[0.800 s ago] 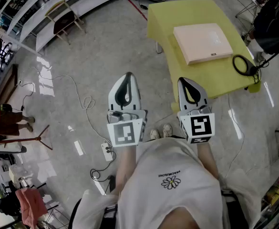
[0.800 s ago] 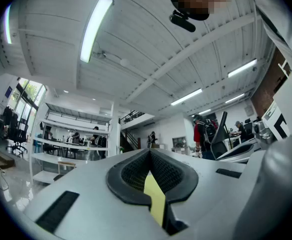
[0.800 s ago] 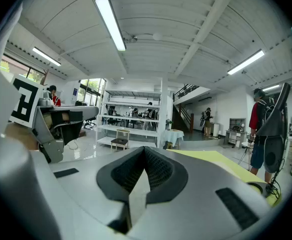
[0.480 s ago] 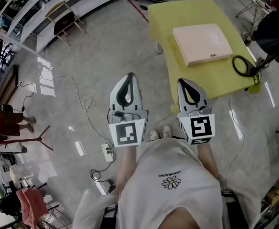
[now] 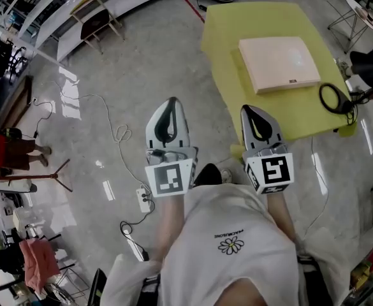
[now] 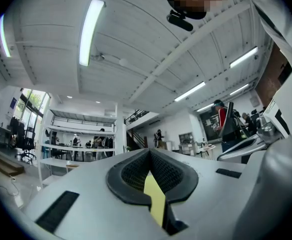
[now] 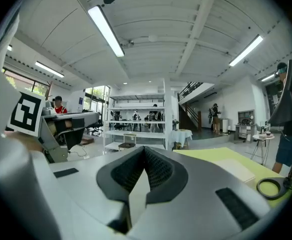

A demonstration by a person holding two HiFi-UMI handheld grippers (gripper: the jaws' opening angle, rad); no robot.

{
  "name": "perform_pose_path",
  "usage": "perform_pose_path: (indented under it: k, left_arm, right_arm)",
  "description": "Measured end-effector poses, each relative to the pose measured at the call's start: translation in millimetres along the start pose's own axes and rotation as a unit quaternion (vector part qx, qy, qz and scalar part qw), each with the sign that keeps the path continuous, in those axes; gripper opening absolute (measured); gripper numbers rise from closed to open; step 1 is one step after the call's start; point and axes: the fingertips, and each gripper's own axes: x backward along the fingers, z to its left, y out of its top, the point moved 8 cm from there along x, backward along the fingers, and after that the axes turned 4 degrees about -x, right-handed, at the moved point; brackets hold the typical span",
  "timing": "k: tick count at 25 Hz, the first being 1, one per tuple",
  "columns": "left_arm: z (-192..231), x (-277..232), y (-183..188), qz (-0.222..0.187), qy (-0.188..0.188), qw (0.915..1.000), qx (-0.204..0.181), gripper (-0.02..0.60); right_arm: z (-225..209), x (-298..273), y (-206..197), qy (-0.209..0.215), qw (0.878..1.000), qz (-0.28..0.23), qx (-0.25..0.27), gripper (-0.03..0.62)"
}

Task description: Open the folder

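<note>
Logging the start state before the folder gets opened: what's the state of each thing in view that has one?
Folder: closed, lying flat on the yellow table.
Left gripper: fingers shut, empty.
Right gripper: fingers shut, empty.
Black cable: coiled, on the table, apart from the folder.

Folder [image 5: 278, 62], yellow table [image 5: 227, 30] shifted slightly right in head view.

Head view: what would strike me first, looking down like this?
A bright yellow table stands at upper right, with a closed pale folder lying flat on it and a coiled black cable beside that. Nearer, the person holds the left tool and right tool out in front, both shut and empty, short of the folder.
</note>
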Motion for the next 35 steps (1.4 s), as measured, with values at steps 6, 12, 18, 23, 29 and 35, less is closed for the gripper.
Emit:
perform_pose_path:
  k: [6,12,18,23,29,35]
  left_arm:
    - [12,2,-6,0.001,0.018,0.9996,-0.020,0.015]
    - [13,-41,-17,-0.034,-0.022,0.9990,-0.019,0.015]
    - [35,-100,-36,-0.031,-0.029,0.9991,0.008,0.015]
    - [40,-156,-33,-0.067,-0.065,0.9956,0.011,0.015]
    - [72,-219,-53,-0.067,-0.089,0.9922,0.055,0.014]
    - [131,-303,-64,-0.068,-0.104,0.9897,0.070,0.015]
  right_arm:
    - [4,-4,-1,0.012,1.000,-0.015,-0.010,0.012]
    - [-11,-25,0,0.001,0.999,-0.048,-0.013,0.012]
    - [-35,-60,-4,-0.030,0.998,-0.058,-0.021,0.012]
    - [-54,-111,12,-0.040,0.996,-0.075,-0.019,0.012]
    - [-54,-208,27,-0.032,0.997,-0.062,-0.015,0.012]
    - [-51,-319,57,-0.014,0.997,-0.056,0.055,0.012]
